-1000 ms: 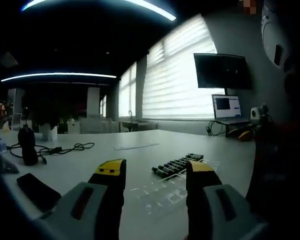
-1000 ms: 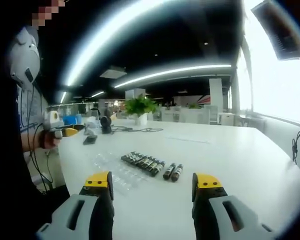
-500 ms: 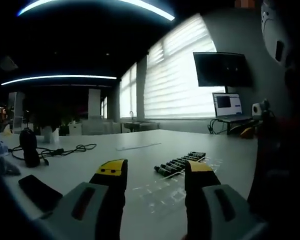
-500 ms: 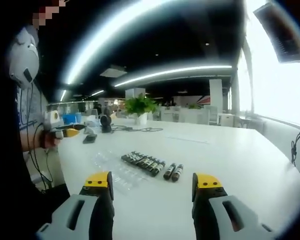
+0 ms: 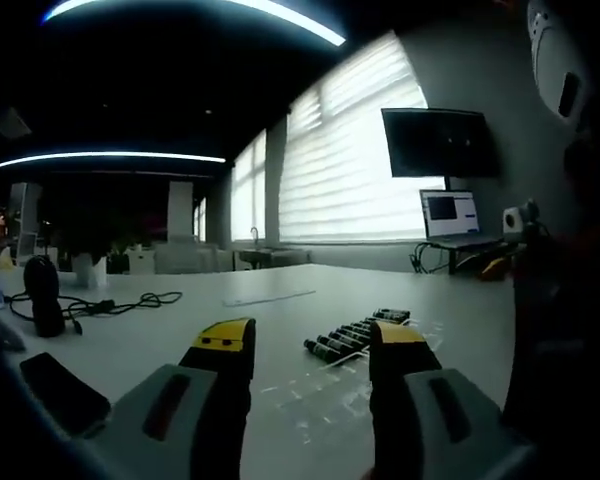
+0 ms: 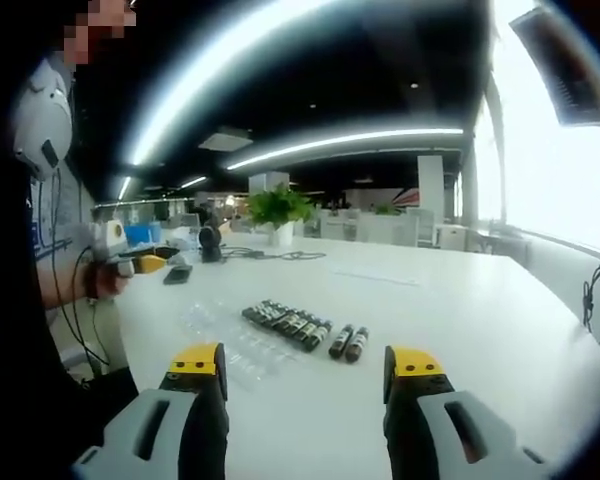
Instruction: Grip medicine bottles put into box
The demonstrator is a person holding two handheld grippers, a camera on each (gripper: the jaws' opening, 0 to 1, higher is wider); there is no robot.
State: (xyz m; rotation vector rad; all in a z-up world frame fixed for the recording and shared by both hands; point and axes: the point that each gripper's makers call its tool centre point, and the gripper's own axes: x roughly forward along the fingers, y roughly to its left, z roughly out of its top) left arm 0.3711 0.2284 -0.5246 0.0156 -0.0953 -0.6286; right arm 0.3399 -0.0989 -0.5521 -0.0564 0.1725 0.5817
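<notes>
Approach step, nothing gripped yet. Medicine bottles (image 6: 302, 328) lie in a row on white table (image 6: 480, 330), clear tray (image 6: 220, 340) touching the row's near side. Right gripper (image 6: 305, 375) & left gripper (image 5: 305, 345) both spread wide, empty, short of the row. Next: lower right gripper over the end bottle beside the row, close jaws.

Found no readable text, label, brand or number anywhere in either view. Noted pale markings on the dark medicine bottles (image 6: 298, 327) lying on the white table (image 6: 460, 330), too small and blurred to make out. Saw a lit laptop screen (image 5: 452, 212) and a dark wall monitor (image 5: 440, 142) in the left gripper view, with nothing legible on either.
</notes>
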